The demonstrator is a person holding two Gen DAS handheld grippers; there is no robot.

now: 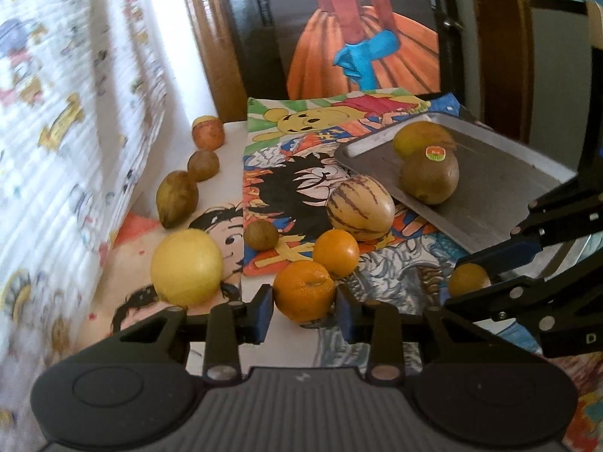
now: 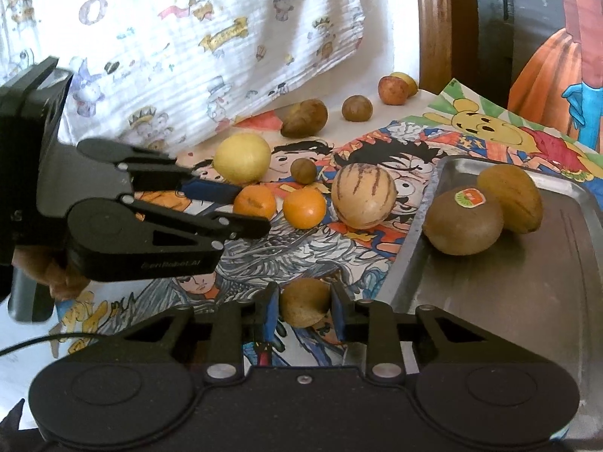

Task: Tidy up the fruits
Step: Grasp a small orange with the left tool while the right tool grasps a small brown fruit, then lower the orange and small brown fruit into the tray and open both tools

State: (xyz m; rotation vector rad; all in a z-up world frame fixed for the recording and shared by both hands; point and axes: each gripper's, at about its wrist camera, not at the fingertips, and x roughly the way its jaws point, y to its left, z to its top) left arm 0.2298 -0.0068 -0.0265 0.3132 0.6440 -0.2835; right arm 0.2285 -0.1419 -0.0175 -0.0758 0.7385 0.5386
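Beside the tray (image 2: 414, 222), the right gripper (image 2: 305, 310) clamps a small tan fruit (image 2: 303, 301); the left gripper (image 1: 304, 310) grips a dimpled orange (image 1: 303, 290). On the tray sit a stickered kiwi (image 2: 461, 222) and a yellow-brown fruit (image 2: 512, 201)

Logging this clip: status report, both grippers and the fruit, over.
Left gripper shut on orange. Right gripper shut on small brown fruit, beside tray. Kiwi already on tray. Path clear.
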